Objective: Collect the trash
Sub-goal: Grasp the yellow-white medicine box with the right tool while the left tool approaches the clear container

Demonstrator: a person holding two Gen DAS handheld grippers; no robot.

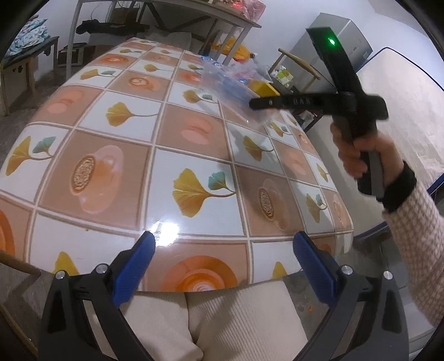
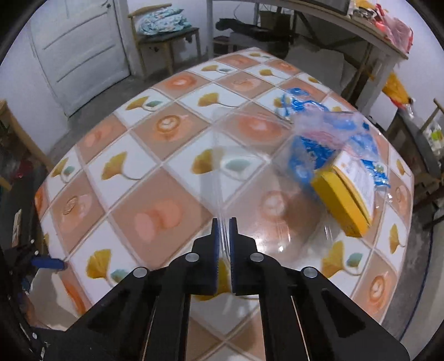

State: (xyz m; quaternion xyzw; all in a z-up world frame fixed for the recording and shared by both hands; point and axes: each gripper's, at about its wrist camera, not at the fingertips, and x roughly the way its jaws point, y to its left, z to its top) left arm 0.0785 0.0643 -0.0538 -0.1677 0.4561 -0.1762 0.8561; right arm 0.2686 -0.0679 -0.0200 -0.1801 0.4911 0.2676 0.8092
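Note:
A clear plastic bag (image 2: 327,138) of trash lies on the tiled-pattern table (image 2: 138,194), holding blue wrappers and a yellow box (image 2: 341,200). My right gripper (image 2: 223,222) is shut on a thin clear edge of this bag, which stretches up from between the pads. In the left wrist view the same bag (image 1: 230,80) hangs blurred at the tip of the right gripper (image 1: 251,104), held by a hand in a knitted sleeve. My left gripper (image 1: 224,247) stands open over the table's near edge with nothing between its blue fingers (image 1: 138,261).
The table (image 1: 125,111) is ringed by a grey bench table (image 1: 194,16), a metal cabinet (image 1: 347,36), a mattress (image 1: 402,97), a chair with folded cloth (image 2: 163,16) and a white door (image 2: 80,41). A person's lap (image 1: 222,319) is below the left gripper.

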